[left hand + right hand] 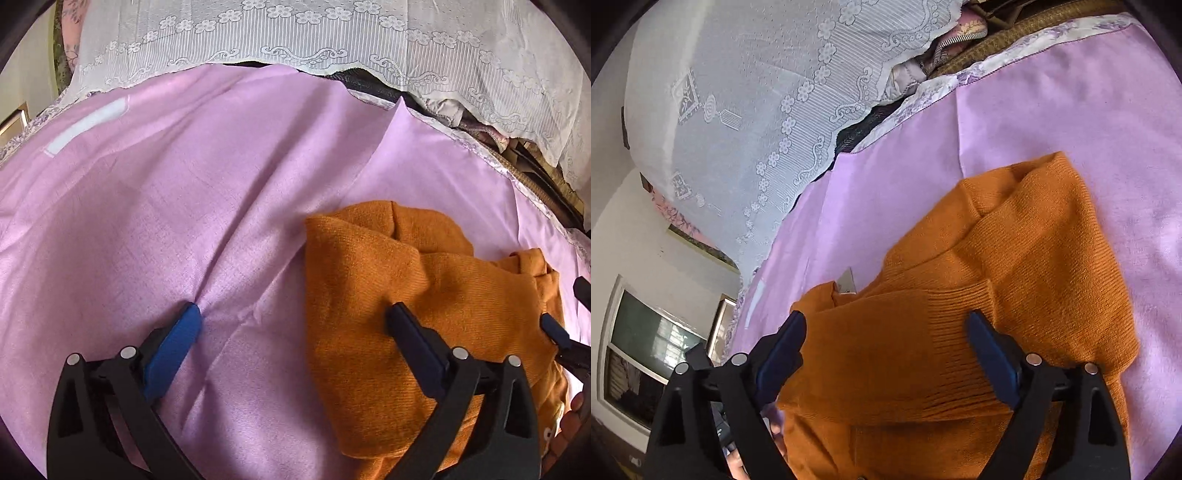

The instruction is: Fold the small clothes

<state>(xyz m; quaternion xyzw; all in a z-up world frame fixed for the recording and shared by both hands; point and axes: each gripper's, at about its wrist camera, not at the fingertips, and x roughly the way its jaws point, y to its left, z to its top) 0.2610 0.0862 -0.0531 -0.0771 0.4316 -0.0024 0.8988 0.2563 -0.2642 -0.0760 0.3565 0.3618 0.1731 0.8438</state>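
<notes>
Orange knitted sweater (424,295), small, partly folded, lying on a lilac sheet (184,221); layers doubled over, ribbed cuff (960,314) on top, seen in the right wrist view. Left claw (295,317) released, jaws spread wide, holding nothing: one blue pad pressing into bare sheet beside the sweater's edge, the other resting over the knit, the edge itself running between them. Right claw (886,332) also released, jaws apart, straddling the folded sleeve and cuff without pinching; its tips visible at the far right of the left wrist view, just beyond the left claw. Beyond both claws, more sheet with a floral border, then a white lace cloth (295,29) draped over stacked bedding. Window (646,350) off to the right claw's left. No containers in sight, so nothing to report inside any. Likely risks: loose knit springing open once unweighted; a pad snagging a stitch or catching the sheet along with the sweater, dragging the fold crooked; a grab taking only the top layer.
</notes>
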